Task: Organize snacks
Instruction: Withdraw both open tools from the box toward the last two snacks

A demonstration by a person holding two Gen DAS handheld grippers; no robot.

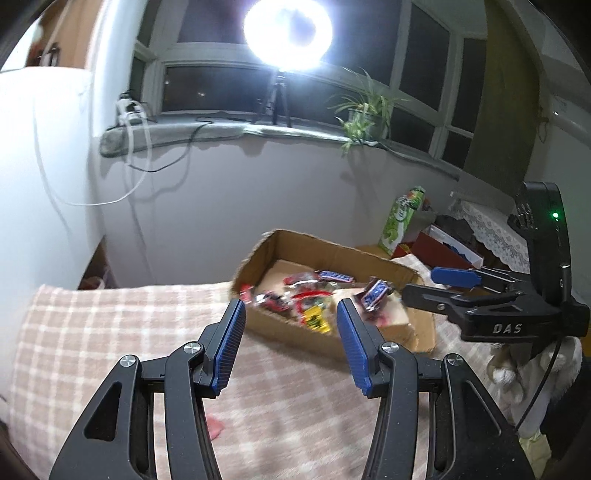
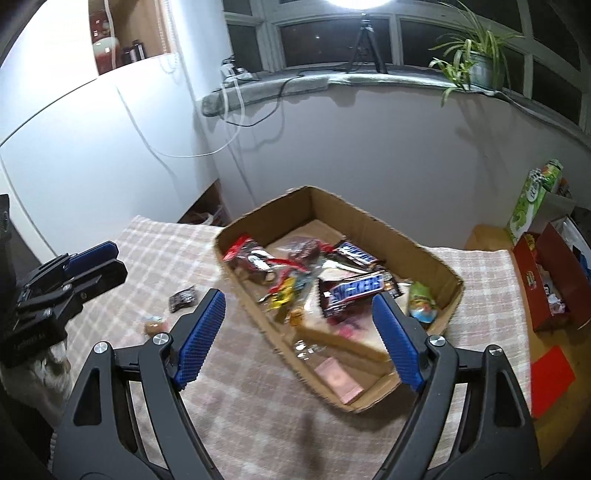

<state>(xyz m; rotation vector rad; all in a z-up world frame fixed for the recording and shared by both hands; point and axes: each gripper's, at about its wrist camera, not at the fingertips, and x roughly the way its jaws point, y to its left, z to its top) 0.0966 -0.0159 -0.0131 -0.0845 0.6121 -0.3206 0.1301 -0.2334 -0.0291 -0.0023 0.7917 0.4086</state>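
Cardboard box point(image 2: 424, 258) of snacks point(image 2: 351, 291) at frame centre on the checked worktop point(image 2: 155, 243). Left gripper point(image 1: 290, 343) and right gripper point(image 2: 299, 332) angle downward, fingers apart, holding nothing; motion blurs the wrappers.

Left gripper point(image 1: 290, 308) and right gripper point(image 2: 302, 301) — jaws apart, empty.

Harsh glare from the ring light point(image 1: 288, 35) on the sill, dim room, fisheye-bent edges, slight motion blur.
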